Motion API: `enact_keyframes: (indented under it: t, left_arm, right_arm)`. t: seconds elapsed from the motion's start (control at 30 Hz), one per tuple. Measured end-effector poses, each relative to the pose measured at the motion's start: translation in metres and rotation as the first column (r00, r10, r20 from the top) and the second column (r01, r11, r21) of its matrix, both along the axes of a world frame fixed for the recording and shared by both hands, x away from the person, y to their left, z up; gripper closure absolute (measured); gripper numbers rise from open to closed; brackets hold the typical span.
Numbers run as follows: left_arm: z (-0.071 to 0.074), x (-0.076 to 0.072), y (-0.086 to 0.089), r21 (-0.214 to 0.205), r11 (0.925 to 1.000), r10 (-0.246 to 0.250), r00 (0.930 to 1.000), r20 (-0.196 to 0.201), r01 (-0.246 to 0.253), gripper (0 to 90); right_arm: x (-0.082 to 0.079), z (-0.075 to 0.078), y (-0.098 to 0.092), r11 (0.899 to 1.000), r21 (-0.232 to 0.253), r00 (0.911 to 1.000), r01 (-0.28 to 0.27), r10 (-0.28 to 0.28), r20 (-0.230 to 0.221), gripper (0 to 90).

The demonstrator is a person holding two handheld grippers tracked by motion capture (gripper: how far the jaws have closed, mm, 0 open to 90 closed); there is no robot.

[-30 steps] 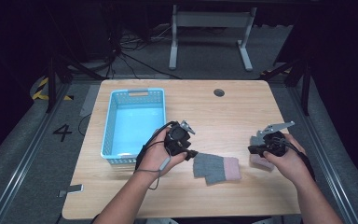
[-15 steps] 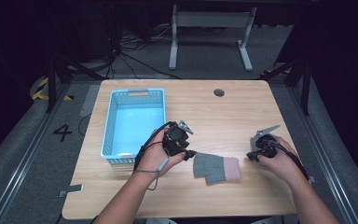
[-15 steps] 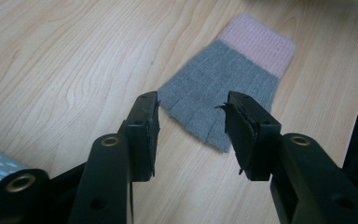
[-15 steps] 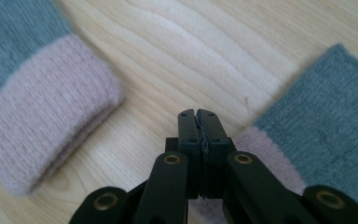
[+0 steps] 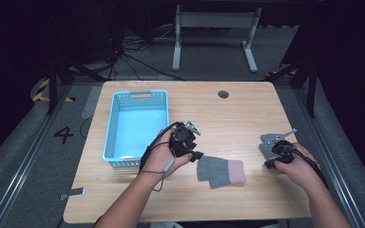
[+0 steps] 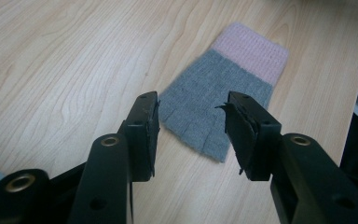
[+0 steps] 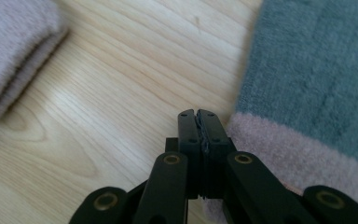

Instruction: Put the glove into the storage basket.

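Observation:
A fingerless grey glove with a pink cuff (image 5: 221,171) lies flat on the table in front of me. My left gripper (image 5: 197,154) hovers just left of it. It is open, with the glove's grey finger end (image 6: 219,100) beyond the gap between its jaws (image 6: 191,126). My right gripper (image 5: 271,164) is low at the table's right side. It is shut (image 7: 198,114), with nothing visible between its jaws. They rest against the pink cuff of a second grey-green glove (image 7: 317,93). A pale knitted edge (image 7: 14,51) lies farther off at upper left.
A light blue plastic basket (image 5: 135,95) stands on the left half of the wooden table (image 5: 247,114), right behind my left hand. A round cable hole (image 5: 223,94) sits near the far edge. Dark floor with cables and a table frame lies beyond.
My right hand has drawn back toward me and sunk to the tabletop, covering the pink bit seen under it earlier. The left gripper and the middle glove have stayed put.

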State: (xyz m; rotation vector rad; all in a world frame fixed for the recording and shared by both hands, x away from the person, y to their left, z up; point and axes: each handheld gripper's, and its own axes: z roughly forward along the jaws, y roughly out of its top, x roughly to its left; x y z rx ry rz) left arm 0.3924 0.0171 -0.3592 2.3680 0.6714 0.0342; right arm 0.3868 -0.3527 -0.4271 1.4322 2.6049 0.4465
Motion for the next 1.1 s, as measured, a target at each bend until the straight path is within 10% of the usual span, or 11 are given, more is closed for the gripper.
enact_keyframes:
  t: [0.3, 0.53, 0.83, 1.1]
  left_arm:
    - [0.001, -0.001, 0.003, 0.002, 1.0, 0.003, 1.0, 0.001, -0.003, 55.3]
    - [-0.001, -0.002, 0.004, 0.003, 0.9999, 0.012, 0.9999, -0.003, -0.012, 55.2]
    - [-0.005, -0.001, 0.004, 0.012, 0.9997, 0.021, 0.9997, -0.013, -0.02, 55.2]
    - [-0.006, -0.002, 0.006, 0.018, 0.9996, 0.023, 0.9996, -0.015, -0.023, 54.9]
  right_arm:
    - [-0.001, 0.018, -0.001, 0.996, 0.092, 0.9968, -0.008, 0.0, 0.08, 84.0]
    - [-0.001, 0.038, -0.016, 0.973, 0.209, 0.958, 0.1, -0.151, 0.244, 72.4]
    - [0.018, 0.027, -0.045, 0.953, 0.201, 0.9256, 0.228, -0.276, 0.259, 63.0]
    - [0.028, 0.01, -0.054, 0.946, 0.159, 0.9203, 0.283, -0.314, 0.233, 59.2]
